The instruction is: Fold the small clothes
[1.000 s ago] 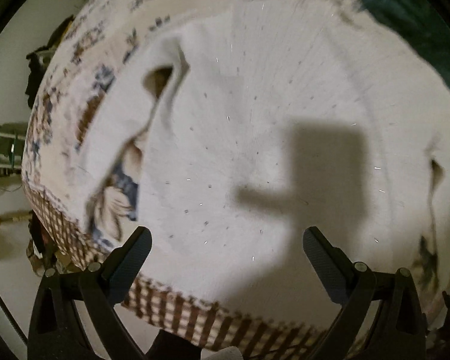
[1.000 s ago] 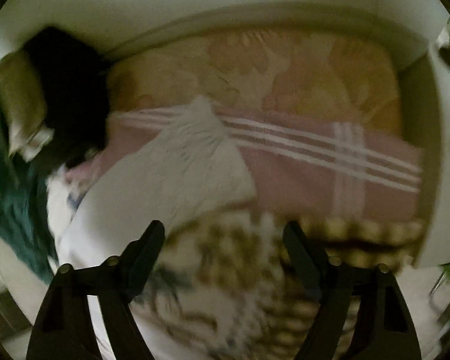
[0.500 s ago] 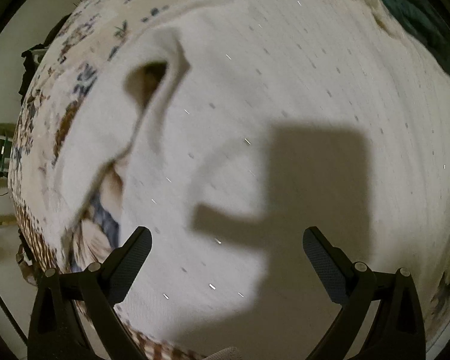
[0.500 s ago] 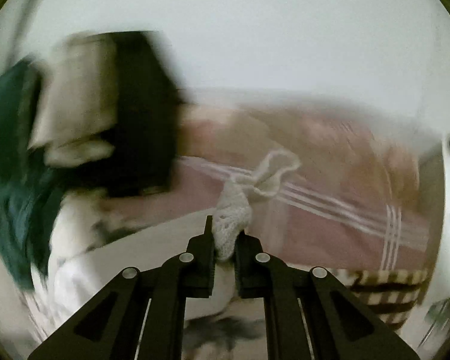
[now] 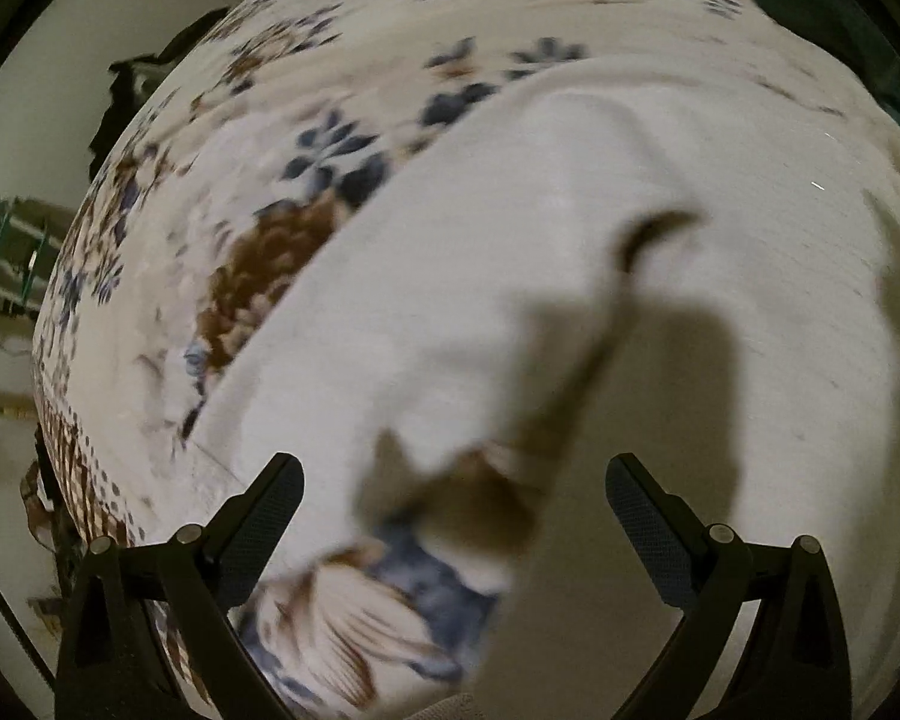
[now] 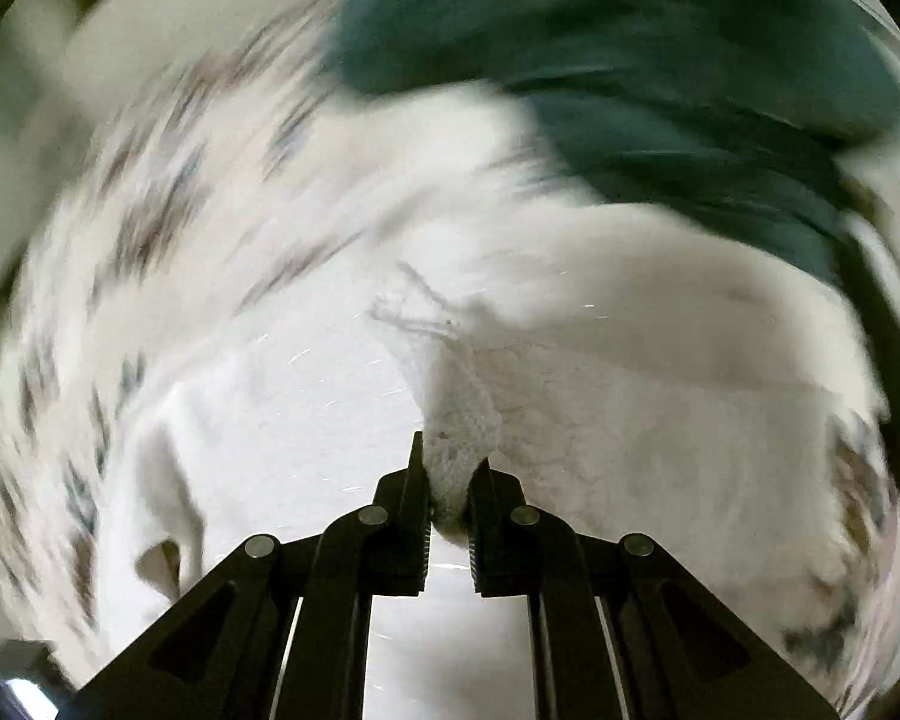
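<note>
A white knit garment (image 5: 570,276) lies spread on a floral bedspread (image 5: 258,192). My left gripper (image 5: 453,510) is open and hovers just above the garment's sleeve edge, with nothing between its fingers. My right gripper (image 6: 448,492) is shut on a bunched fold of the same white garment (image 6: 600,420) and holds it lifted over the rest of the cloth. The right wrist view is strongly blurred.
A dark green cloth (image 6: 630,72) lies at the far side of the bed, also at the top right of the left wrist view (image 5: 840,18). The bed's checked edge (image 5: 72,468) and the floor are at the left.
My right gripper closed on the white garment's edge and has swung it over the garment toward the green cloth. My left gripper has shifted over the garment toward the sleeve, still open.
</note>
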The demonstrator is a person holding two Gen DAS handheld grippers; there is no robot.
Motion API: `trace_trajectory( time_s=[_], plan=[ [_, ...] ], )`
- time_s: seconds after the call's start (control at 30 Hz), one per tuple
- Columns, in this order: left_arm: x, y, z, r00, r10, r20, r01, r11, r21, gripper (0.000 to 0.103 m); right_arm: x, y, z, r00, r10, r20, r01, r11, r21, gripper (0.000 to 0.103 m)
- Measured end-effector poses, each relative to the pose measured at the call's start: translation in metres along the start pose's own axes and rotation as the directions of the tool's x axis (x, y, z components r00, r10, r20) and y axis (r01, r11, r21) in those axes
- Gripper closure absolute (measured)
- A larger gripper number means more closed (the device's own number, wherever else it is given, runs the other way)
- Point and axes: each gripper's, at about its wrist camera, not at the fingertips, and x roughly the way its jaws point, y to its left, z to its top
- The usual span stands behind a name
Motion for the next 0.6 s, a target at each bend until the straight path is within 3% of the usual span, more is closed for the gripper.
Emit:
trace_trajectory(
  time_s=[0.1,0.23,0.3,0.37,0.4,0.47,0.53,0.6],
  plan=[
    [0.015,0.025,0.008,1.0,0.001,-0.001,-0.001,0.999,-0.034,0.0,0.045,0.101,-0.008,0.999,-0.024,-0.035,0.018,0.989,-0.148,0.093],
    [0.03,0.053,0.017,1.0,-0.011,-0.001,0.011,0.997,-0.076,0.0,0.067,0.177,-0.033,0.998,-0.046,-0.043,0.035,0.973,-0.227,0.093],
    [0.033,0.062,0.019,1.0,-0.02,-0.003,0.02,0.996,-0.089,0.0,0.072,0.184,-0.037,0.996,-0.07,-0.052,0.056,0.971,-0.232,0.093],
    [0.03,0.075,0.018,0.999,-0.042,-0.007,0.041,0.993,-0.109,0.0,0.063,0.179,-0.041,0.995,-0.054,-0.087,0.035,0.978,-0.208,0.086],
    [0.025,0.083,0.016,0.999,-0.053,-0.003,0.052,0.992,-0.119,0.0,0.064,0.173,-0.041,0.991,-0.012,-0.132,-0.012,0.984,-0.18,0.08],
    [0.014,0.102,0.008,0.998,-0.068,0.003,0.067,0.988,-0.141,0.0,0.053,0.147,-0.04,0.963,0.149,-0.223,-0.172,0.981,-0.087,0.046],
    [0.002,0.131,-0.009,0.997,-0.078,-0.001,0.076,0.98,-0.182,0.0,0.031,0.116,-0.049,0.949,0.234,-0.213,-0.239,0.971,0.004,0.042],
    [-0.004,0.163,-0.032,0.997,-0.08,-0.017,0.073,0.97,-0.233,0.0,0.006,0.083,-0.066,0.95,0.246,-0.193,-0.243,0.969,0.036,0.04]
  ],
)
